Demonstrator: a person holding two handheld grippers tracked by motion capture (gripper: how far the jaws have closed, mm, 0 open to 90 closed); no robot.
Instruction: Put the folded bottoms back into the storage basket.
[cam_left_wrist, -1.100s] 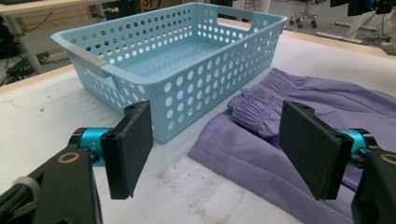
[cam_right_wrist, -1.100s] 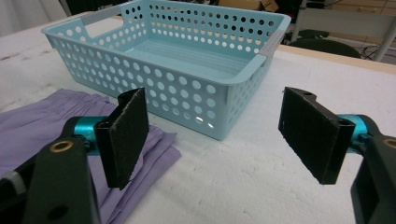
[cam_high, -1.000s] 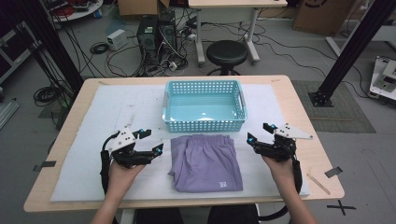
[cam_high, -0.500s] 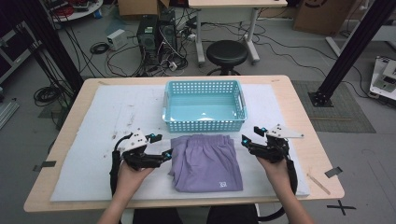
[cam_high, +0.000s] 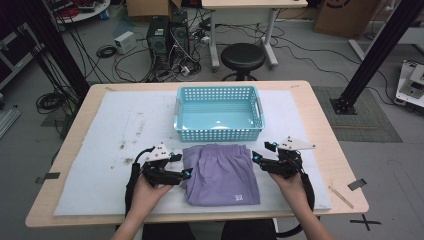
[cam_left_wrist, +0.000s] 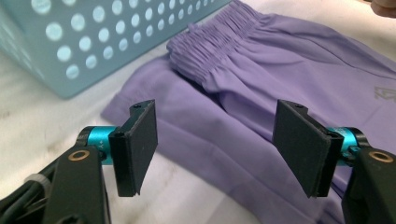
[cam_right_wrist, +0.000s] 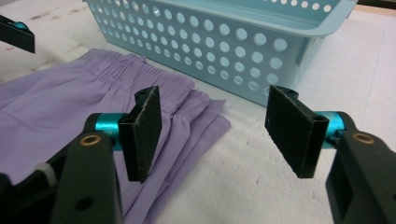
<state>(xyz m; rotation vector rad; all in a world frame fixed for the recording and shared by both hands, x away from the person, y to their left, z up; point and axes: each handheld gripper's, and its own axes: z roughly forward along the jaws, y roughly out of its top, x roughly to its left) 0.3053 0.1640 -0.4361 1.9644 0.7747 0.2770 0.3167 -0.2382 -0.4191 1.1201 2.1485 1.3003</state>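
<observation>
Two forearms are seen entering from the near table edge in the high view, each hand wrapped around a gripper; the left gripper is held low at the left edge of the folded purple shorts, its jaws set wide apart with nothing between them; in the left gripper view the cloth's edge is framed between the parted jaws. The right gripper is held at the shorts' right edge, jaws likewise spread and empty; the garment's pleated corner lies beside its left jaw. Farther off, the light blue perforated basket is placed just beyond the waistband, on the white mat.
</observation>
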